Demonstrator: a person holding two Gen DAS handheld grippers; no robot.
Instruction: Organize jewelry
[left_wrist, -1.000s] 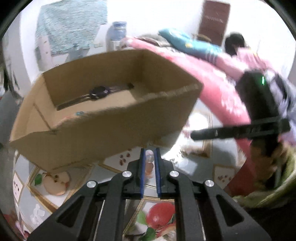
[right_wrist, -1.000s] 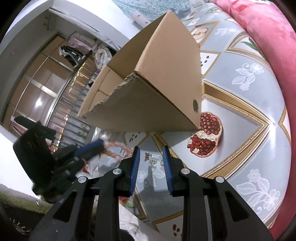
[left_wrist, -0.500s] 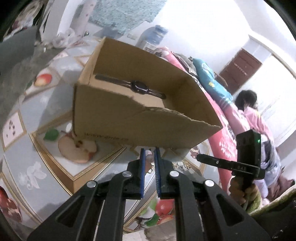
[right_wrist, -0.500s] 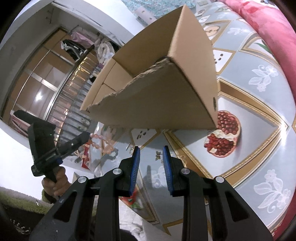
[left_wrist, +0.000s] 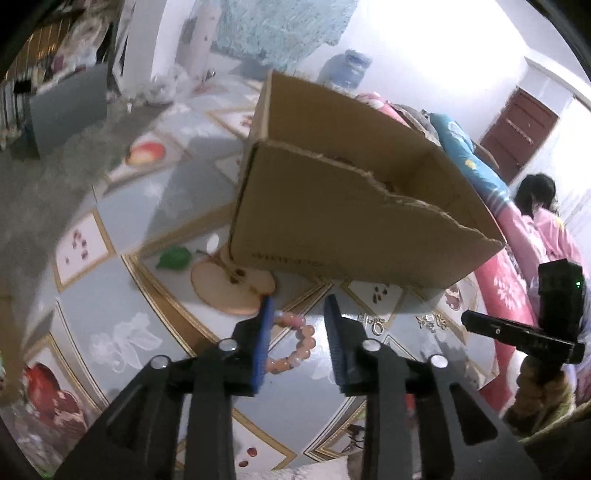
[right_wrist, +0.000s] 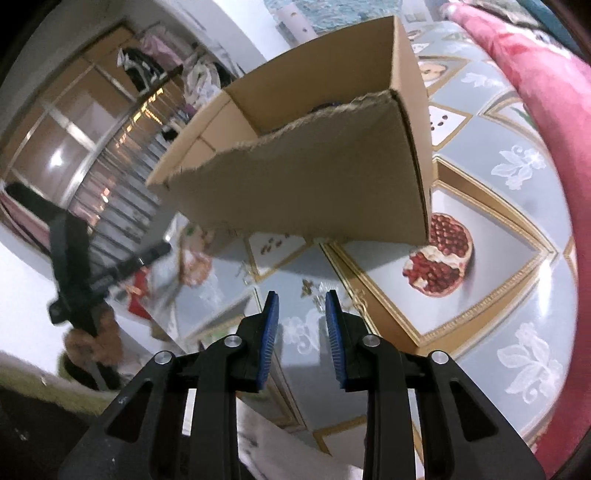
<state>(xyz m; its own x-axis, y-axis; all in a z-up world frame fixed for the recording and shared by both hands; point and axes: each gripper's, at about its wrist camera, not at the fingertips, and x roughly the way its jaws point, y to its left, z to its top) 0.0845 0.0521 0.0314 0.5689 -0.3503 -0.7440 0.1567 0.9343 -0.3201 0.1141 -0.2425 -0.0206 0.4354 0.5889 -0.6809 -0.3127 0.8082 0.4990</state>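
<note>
On the fruit-printed floor (left_wrist: 122, 280), the bracelet (left_wrist: 295, 345) lies at lower centre between the opening left claw (left_wrist: 298, 314), short of the box (left_wrist: 354, 221); regrasp squarely before lifting; the right claw (right_wrist: 301, 308) is released, empty.

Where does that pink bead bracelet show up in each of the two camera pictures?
Left wrist view: the bead bracelet sits low at centre, between the opening left tongs.
Right wrist view: not visible.
Shared landmark: the torn cardboard box.
</note>
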